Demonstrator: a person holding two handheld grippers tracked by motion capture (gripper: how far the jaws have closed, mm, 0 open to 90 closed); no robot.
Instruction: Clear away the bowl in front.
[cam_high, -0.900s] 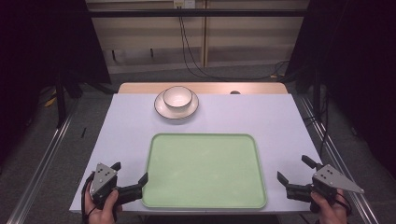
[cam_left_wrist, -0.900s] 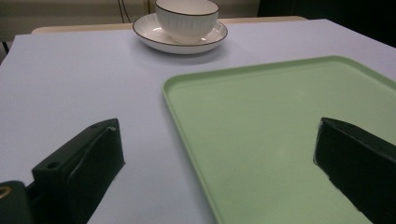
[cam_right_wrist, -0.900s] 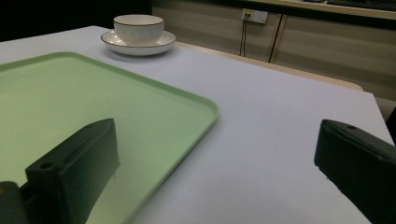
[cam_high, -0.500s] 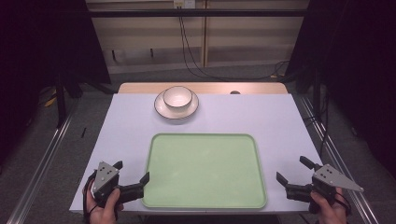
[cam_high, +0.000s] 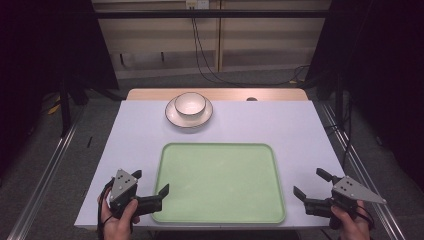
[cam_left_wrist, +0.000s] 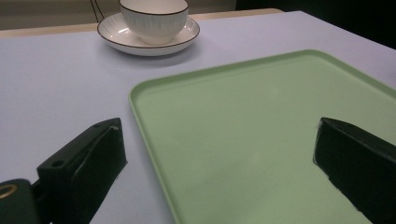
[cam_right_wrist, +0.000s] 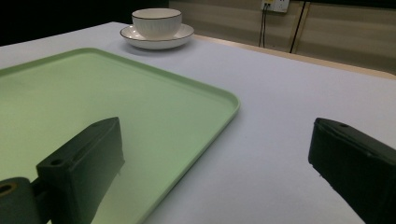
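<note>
1. Risk, tray: the left gripper (cam_high: 152, 192) has its jaws apart on either side of the tray's (cam_high: 220, 150) near left corner, one jaw over the bare table (cam_high: 300, 125) and one over the green surface. If the jaws close carelessly, they could catch the raised rim and skid or tip the light tray.
2. Risk, bowl: the bowl (cam_high: 190, 104) stands on its saucer (cam_high: 172, 117) at the far edge of the table, well apart from both grippers. It appears glazed and smooth, so a grip on the rim alone could slip. Lifting the saucer with the bowl loose on it could let the bowl slide off.
3. Risk, reach: a low reach toward the far edge could drag a jaw or trailing cable across the tray.
4. Pose, left: the person's left hand (cam_high: 117, 220) holds its gripper low at the near left corner of the table, pointing across the tray. Nothing is held.
5. Pose, right: the right gripper (cam_high: 310, 186) is held by the right hand (cam_high: 350, 222) at the near right corner of the table, just beside the tray's right edge. Its jaws are apart and hold nothing, both over bare table.
</note>
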